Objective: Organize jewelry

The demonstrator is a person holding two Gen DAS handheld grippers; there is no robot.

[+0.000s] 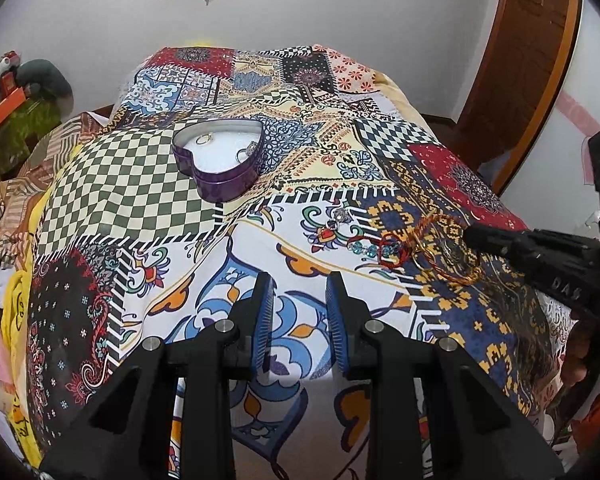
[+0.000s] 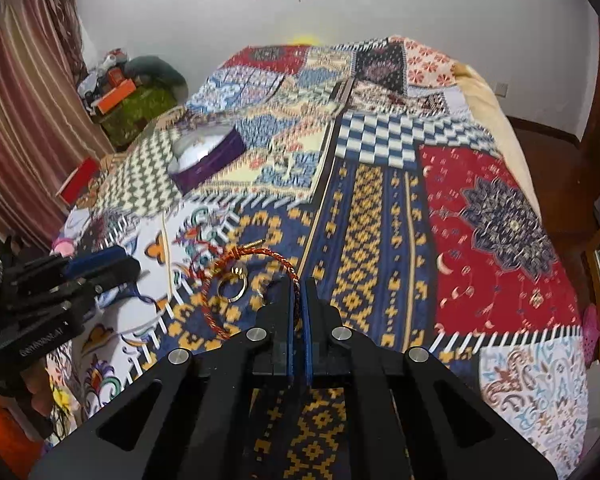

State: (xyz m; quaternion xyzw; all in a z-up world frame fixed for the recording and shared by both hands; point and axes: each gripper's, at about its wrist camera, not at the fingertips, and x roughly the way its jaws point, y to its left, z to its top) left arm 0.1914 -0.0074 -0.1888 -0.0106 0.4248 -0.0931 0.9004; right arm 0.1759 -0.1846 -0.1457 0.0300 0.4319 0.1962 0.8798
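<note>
A purple heart-shaped tin with a white lining stands open on the patchwork bedspread; it holds a small gold ring and a silver ring. It shows blurred in the right wrist view. My right gripper is shut on a red-and-gold braided bangle, with a gold ring lying inside its loop. In the left wrist view the right gripper reaches in at the bangle. A turquoise bead bracelet and a jewelled pendant lie nearby. My left gripper is open and empty.
The patchwork spread covers a bed. Clutter with an orange box sits at the far left by striped curtains. A wooden door stands at the right. A red box lies at the bed's left edge.
</note>
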